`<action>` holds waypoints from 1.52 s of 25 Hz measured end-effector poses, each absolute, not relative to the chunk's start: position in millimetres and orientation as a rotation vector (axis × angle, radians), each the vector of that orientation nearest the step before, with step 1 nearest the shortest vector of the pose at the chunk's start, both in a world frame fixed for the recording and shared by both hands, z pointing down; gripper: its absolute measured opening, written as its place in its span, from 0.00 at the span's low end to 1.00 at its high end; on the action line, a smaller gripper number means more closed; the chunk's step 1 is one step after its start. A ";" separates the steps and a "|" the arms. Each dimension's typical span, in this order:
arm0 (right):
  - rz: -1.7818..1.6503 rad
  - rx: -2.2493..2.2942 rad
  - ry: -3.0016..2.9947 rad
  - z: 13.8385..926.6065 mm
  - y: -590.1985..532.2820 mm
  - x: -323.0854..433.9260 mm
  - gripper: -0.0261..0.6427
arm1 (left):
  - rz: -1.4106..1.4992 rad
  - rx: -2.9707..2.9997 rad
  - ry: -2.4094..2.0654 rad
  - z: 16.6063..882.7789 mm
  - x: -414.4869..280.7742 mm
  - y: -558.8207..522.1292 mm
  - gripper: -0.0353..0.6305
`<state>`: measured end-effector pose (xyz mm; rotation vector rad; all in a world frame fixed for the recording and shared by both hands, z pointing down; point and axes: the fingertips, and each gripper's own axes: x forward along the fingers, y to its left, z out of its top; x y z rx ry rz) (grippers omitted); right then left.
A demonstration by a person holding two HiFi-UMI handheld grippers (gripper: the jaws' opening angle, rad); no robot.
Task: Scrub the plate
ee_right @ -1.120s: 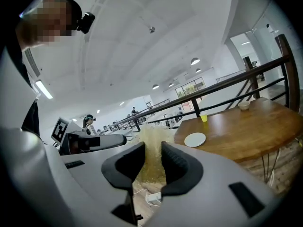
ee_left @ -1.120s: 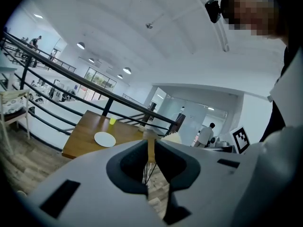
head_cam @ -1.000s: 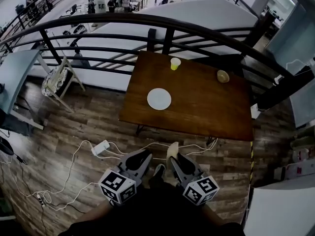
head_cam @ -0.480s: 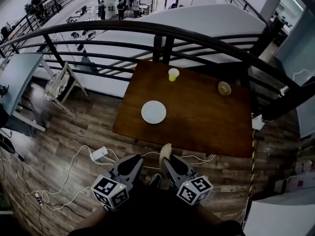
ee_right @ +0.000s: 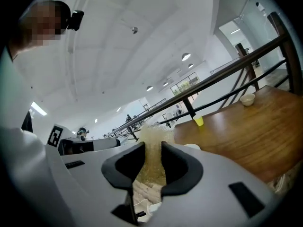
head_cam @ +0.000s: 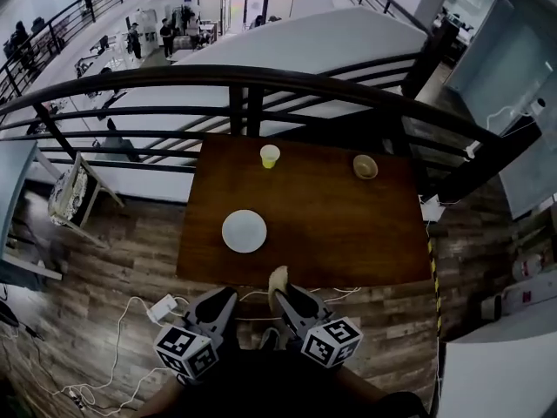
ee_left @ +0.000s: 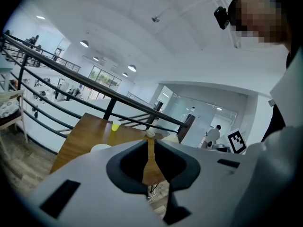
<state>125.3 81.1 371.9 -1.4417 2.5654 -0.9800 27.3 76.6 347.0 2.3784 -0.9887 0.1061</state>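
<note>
A white plate (head_cam: 244,231) lies on the near left part of the brown wooden table (head_cam: 348,225). The plate (ee_left: 100,147) peeks over the jaws in the left gripper view, and the plate (ee_right: 191,146) shows small in the right gripper view. Both grippers are held low, short of the table's near edge. My right gripper (head_cam: 283,293) is shut on a yellowish sponge (head_cam: 278,277), and the sponge (ee_right: 154,134) sticks up between the jaws of the right gripper (ee_right: 152,148). My left gripper (head_cam: 228,296) is shut with nothing in it, and the left gripper (ee_left: 148,143) shows only a thin slit.
A yellow cup (head_cam: 270,156) and a small bowl (head_cam: 365,166) stand at the table's far edge. A dark metal railing (head_cam: 261,81) runs behind the table. A power strip (head_cam: 163,307) with white cables lies on the wood floor at the left. A chair (head_cam: 74,194) stands further left.
The table and plate have shifted left and lower in the head view, nearer the grippers. Both grippers keep their hold and their place at the bottom.
</note>
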 end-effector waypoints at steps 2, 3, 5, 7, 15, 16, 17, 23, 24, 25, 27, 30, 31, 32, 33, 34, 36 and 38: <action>-0.978 -1.485 2.529 367.9 61.9 122.2 0.22 | 0.115 2.407 -0.954 339.8 23.8 53.3 0.13; -0.974 -1.504 2.517 366.4 52.4 119.0 0.22 | 0.115 2.417 -0.937 337.0 20.7 42.2 0.13; -0.975 -1.533 2.494 365.7 31.9 110.9 0.22 | 0.112 2.421 -0.909 336.3 12.1 19.9 0.13; -0.981 -1.557 2.471 368.0 9.8 101.6 0.22 | 0.114 2.419 -0.883 340.6 1.4 -3.4 0.13; -1.009 -1.695 2.372 383.8 -59.5 75.8 0.22 | 0.118 2.408 -0.812 358.4 -48.0 -90.5 0.13; -1.018 -1.705 2.361 386.3 -67.6 74.4 0.22 | 0.122 2.401 -0.811 361.5 -53.6 -100.3 0.13; -1.031 -1.711 2.350 389.2 -75.9 73.5 0.22 | 0.125 2.394 -0.815 365.1 -58.7 -110.1 0.13; -1.184 -1.661 2.308 418.7 -120.8 68.0 0.22 | 0.167 2.334 -0.861 397.3 -77.2 -160.1 0.13; -1.212 -1.648 2.310 425.4 -127.5 66.8 0.22 | 0.178 2.320 -0.876 404.7 -79.7 -168.3 0.13; -1.243 -1.632 2.315 432.2 -133.5 65.9 0.22 | 0.190 2.304 -0.894 411.8 -81.8 -175.9 0.13; -1.311 -1.592 2.324 445.2 -141.4 65.7 0.22 | 0.211 2.265 -0.923 423.9 -83.2 -187.5 0.13; -1.386 -1.571 2.326 465.5 -153.8 75.2 0.22 | 0.232 2.225 -0.935 438.2 -73.4 -207.1 0.13; -1.389 -1.575 2.330 471.6 -162.5 79.5 0.22 | 0.228 2.223 -0.927 442.7 -67.0 -217.5 0.13; -1.382 -1.582 2.339 477.7 -172.4 82.6 0.22 | 0.221 2.224 -0.914 447.8 -60.6 -228.1 0.13; -1.372 -1.589 2.353 484.5 -181.6 83.8 0.22 | 0.215 2.223 -0.896 454.2 -55.1 -236.7 0.13; -1.365 -1.597 2.366 492.5 -188.6 82.7 0.22 | 0.213 2.219 -0.875 462.7 -51.0 -242.3 0.13; -1.364 -1.620 2.384 512.0 -195.2 77.5 0.22 | 0.234 2.195 -0.824 486.9 -45.3 -244.5 0.13; -1.367 -1.661 2.396 533.0 -197.6 75.0 0.22 | 0.283 2.165 -0.777 516.7 -39.1 -241.1 0.13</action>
